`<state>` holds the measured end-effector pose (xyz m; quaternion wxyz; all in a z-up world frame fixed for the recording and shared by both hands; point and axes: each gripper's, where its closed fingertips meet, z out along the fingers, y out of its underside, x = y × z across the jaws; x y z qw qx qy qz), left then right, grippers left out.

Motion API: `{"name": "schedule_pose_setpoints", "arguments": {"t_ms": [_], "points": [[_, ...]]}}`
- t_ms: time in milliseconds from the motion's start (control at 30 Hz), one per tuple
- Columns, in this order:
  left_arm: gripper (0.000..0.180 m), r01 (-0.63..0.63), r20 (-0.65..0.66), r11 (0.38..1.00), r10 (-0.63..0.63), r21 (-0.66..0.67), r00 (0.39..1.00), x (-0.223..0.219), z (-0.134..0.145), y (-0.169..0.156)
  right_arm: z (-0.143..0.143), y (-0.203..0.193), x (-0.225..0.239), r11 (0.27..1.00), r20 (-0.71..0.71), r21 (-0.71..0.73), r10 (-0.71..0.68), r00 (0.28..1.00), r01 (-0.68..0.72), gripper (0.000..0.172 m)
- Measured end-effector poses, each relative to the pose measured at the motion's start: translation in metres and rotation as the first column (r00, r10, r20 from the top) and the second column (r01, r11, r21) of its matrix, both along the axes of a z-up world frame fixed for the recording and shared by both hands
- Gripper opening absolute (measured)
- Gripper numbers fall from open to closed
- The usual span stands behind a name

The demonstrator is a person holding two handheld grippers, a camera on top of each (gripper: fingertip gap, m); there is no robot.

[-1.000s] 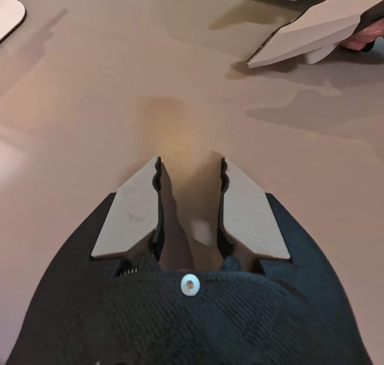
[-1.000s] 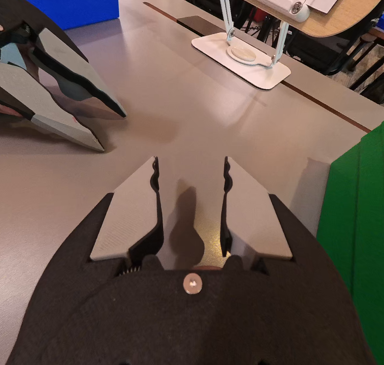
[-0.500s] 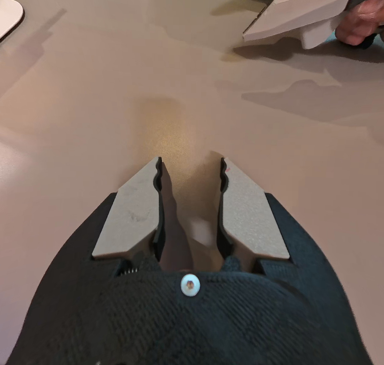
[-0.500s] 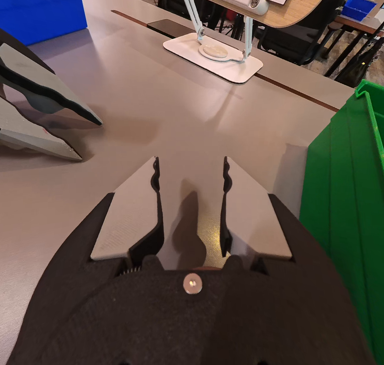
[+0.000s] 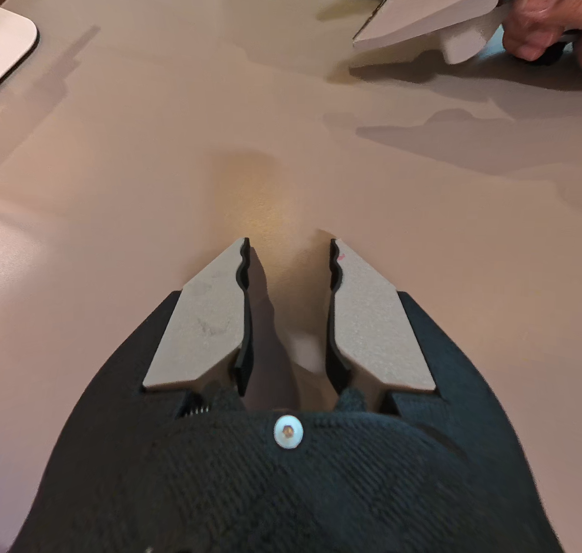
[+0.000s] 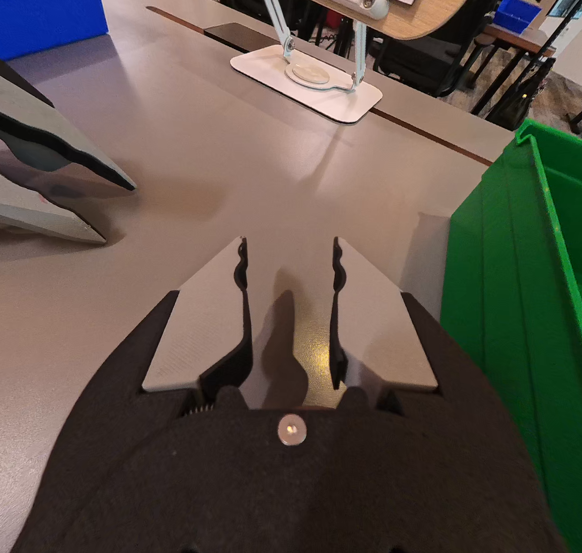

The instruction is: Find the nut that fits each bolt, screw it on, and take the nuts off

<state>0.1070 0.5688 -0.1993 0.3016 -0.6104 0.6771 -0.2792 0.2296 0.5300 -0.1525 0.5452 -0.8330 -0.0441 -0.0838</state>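
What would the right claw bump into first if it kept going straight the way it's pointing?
Probably the white stand base. The right claw is open and holds nothing, and only bare table lies ahead before that base. The green bin sits off to its right, out of the line. Depth is hard to judge.

- Left gripper (image 5: 288, 242): jaws apart, nothing between the pads, held low and angled downward.
- Right gripper (image 6: 289, 240): jaws apart, grasp bare, also angled downward.
- A hand (image 5: 535, 24) grips the right gripper's handle, apparently from behind.
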Motion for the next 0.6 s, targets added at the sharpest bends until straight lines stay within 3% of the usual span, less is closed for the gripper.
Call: {"name": "schedule_pose_setpoints", "arguments": {"t_ms": [233,500,600], "points": [[0.049,-0.001,-0.001,1.0,0.001,-0.005,1.0,0.0,0.0,0.0,0.008,-0.004,0.001,0.998,0.216,0.049,-0.039,0.976,0.029,0.0],[0.045,0.009,0.02,0.996,-0.01,0.088,1.0,-0.002,0.002,-0.002,0.013,-0.004,-0.025,0.998,0.435,0.066,-0.045,0.899,0.018,0.0],[0.022,-0.016,0.02,0.993,0.013,0.115,1.0,-0.003,0.002,0.004,0.014,0.0,-0.04,0.998,0.478,0.066,-0.017,0.878,-0.017,0.0]]}}
